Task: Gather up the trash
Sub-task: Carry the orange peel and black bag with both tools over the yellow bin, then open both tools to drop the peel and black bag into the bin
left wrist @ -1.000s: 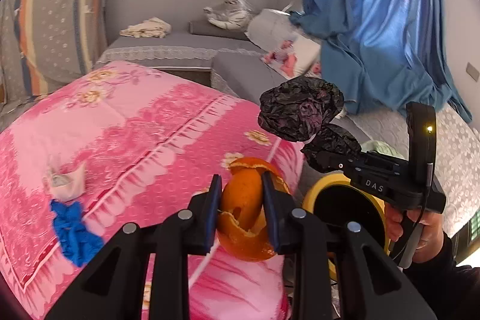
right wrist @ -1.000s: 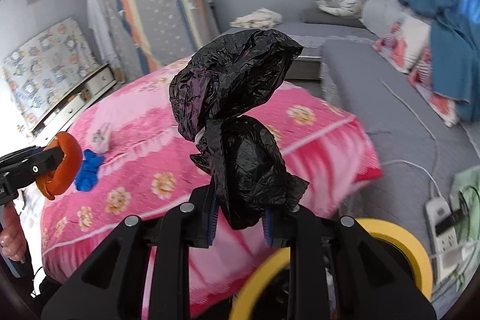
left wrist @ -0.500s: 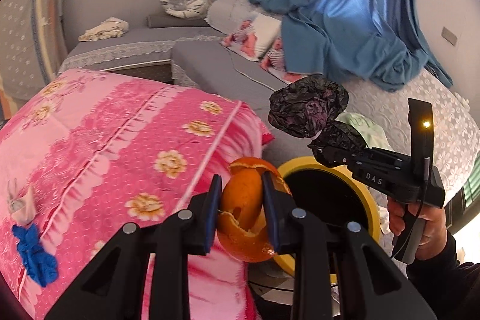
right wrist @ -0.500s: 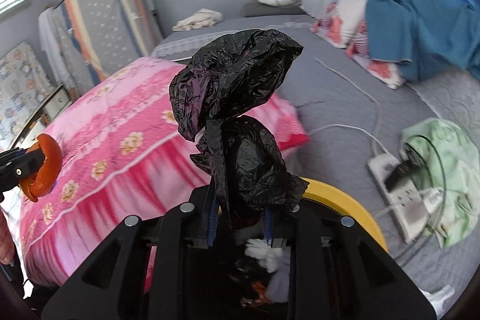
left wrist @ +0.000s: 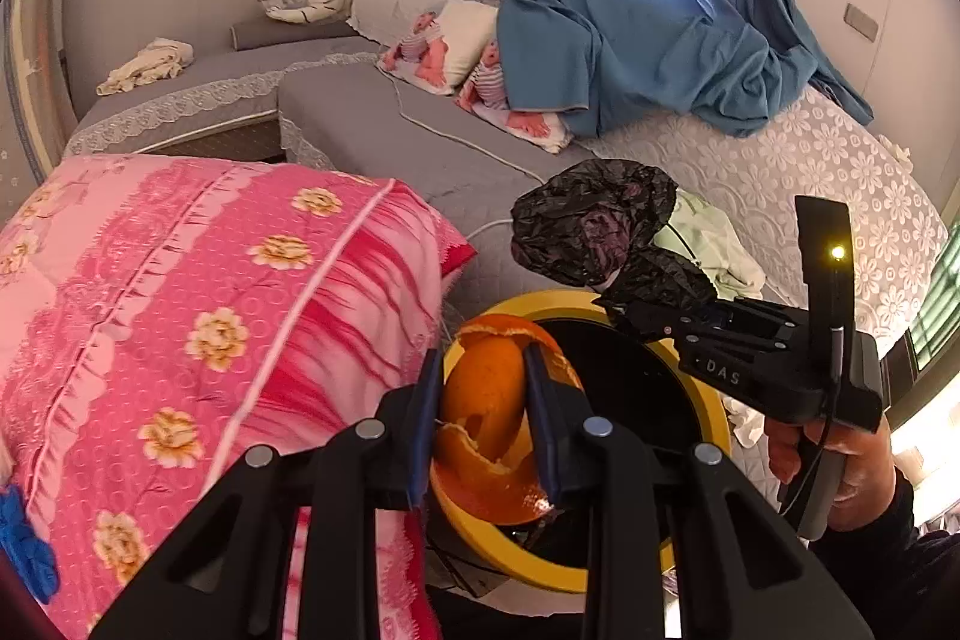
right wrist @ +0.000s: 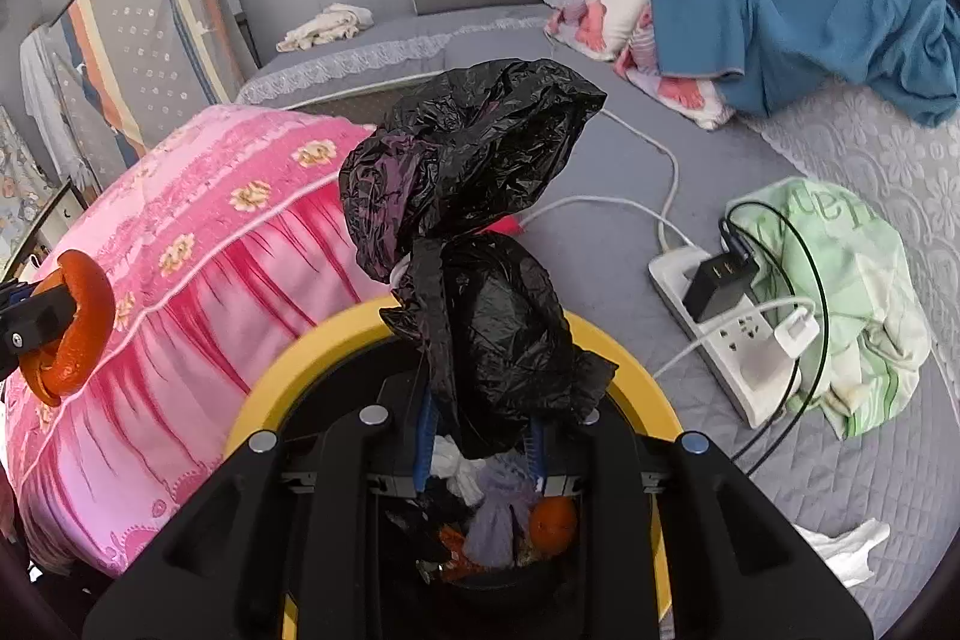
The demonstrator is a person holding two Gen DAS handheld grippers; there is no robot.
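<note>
As seen from the left wrist view, the left gripper [left wrist: 483,424] clamps an orange peel [left wrist: 492,400] between its pads, poised over the near rim of the yellow-rimmed bin [left wrist: 714,418] beside the pink quilt [left wrist: 210,310]. From the right wrist view, the right gripper [right wrist: 480,442] pinches a crumpled black plastic bag [right wrist: 480,220] directly above the bin's mouth, where earlier trash lies. Judged step: delivery to the bin. Next, each gripper should release over the opening, the left moving further inward first.

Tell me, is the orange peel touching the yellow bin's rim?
Cannot tell. In the left wrist view the orange peel, clamped in the left gripper, overlaps the yellow bin rim. The right wrist view shows it beside the bin.
</note>
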